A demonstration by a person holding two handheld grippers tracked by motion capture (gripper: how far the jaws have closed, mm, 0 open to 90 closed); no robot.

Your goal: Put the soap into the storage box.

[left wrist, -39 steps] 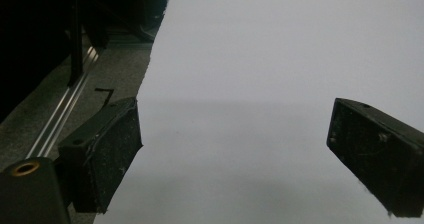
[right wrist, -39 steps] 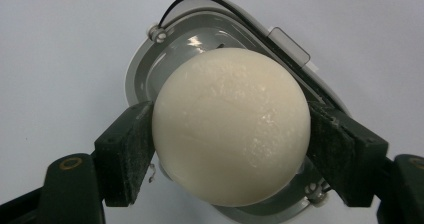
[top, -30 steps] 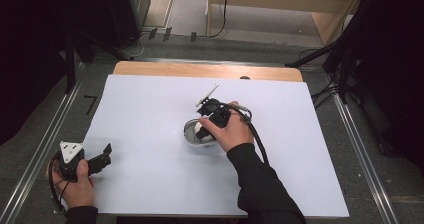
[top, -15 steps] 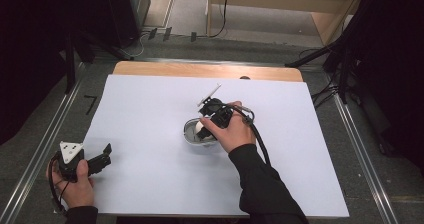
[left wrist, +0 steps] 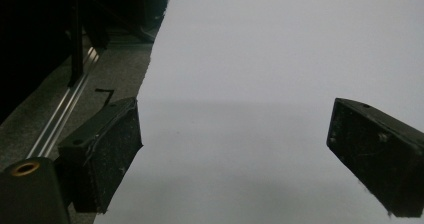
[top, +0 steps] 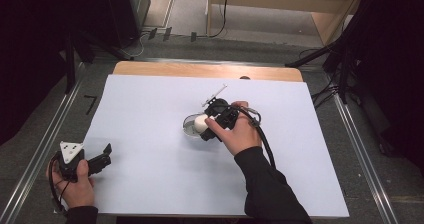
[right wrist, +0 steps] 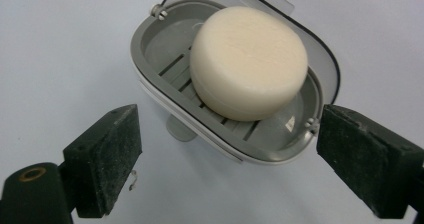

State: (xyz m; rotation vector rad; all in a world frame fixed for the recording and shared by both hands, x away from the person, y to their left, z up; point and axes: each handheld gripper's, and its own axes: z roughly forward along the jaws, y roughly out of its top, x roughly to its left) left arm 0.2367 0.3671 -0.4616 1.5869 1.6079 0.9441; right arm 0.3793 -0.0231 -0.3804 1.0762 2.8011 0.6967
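Observation:
A round cream soap bar (right wrist: 248, 61) lies in a grey soap box (right wrist: 165, 69) whose clear lid (right wrist: 280, 4) is swung open behind it. The box (top: 190, 128) sits mid-table on the white sheet (top: 150, 109) with the soap (top: 200, 122) in it. My right gripper (right wrist: 229, 149) hangs just over the box's near side. Its jaws have just been opening and now stand apart on either side of the box without touching it. At the table's near-left corner my left gripper (top: 102, 156) rests open, with nothing between its jaws (left wrist: 235, 134).
A wooden strip (top: 205, 70) edges the far side of the table. Metal rails (top: 45, 149) run along the left, and another rail (top: 360, 154) along the right. A black cable (top: 265, 144) trails from the right gripper over the person's sleeve.
The right hand has drawn back slightly from the soap box. The left hand has stayed put.

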